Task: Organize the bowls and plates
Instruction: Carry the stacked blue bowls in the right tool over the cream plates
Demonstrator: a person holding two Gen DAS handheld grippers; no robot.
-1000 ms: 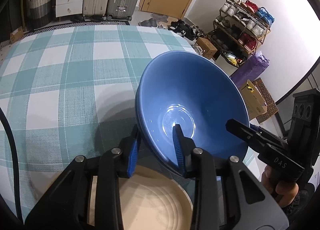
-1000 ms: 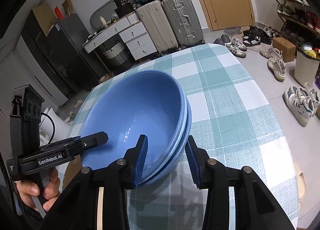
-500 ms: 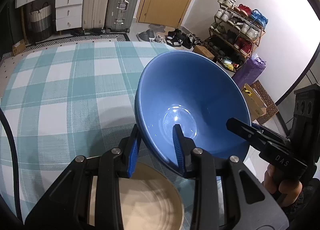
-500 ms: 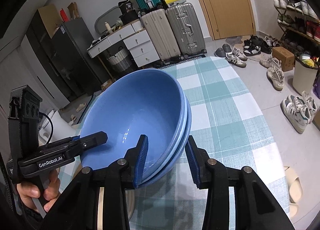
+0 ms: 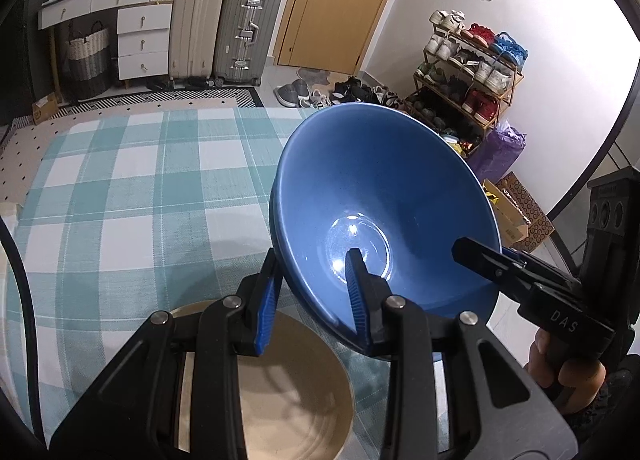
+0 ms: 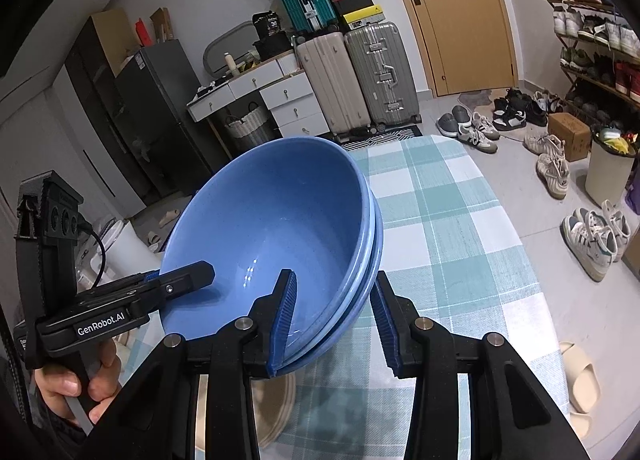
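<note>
Teal-checked cloth [image 5: 132, 196] is covering the table. Above it two glossy blue bowls [image 6: 276, 228], nested and tilted, are hanging in the air. One beige plate [image 5: 280, 400] is lying beneath. Left gripper [image 5: 316, 300] and right gripper [image 6: 332, 316] are each clamping the stack's rim from opposite sides.

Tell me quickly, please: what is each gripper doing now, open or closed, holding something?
Left gripper: closed on the rim of the stacked blue bowls.
Right gripper: closed on the opposite rim of the same bowls.
</note>
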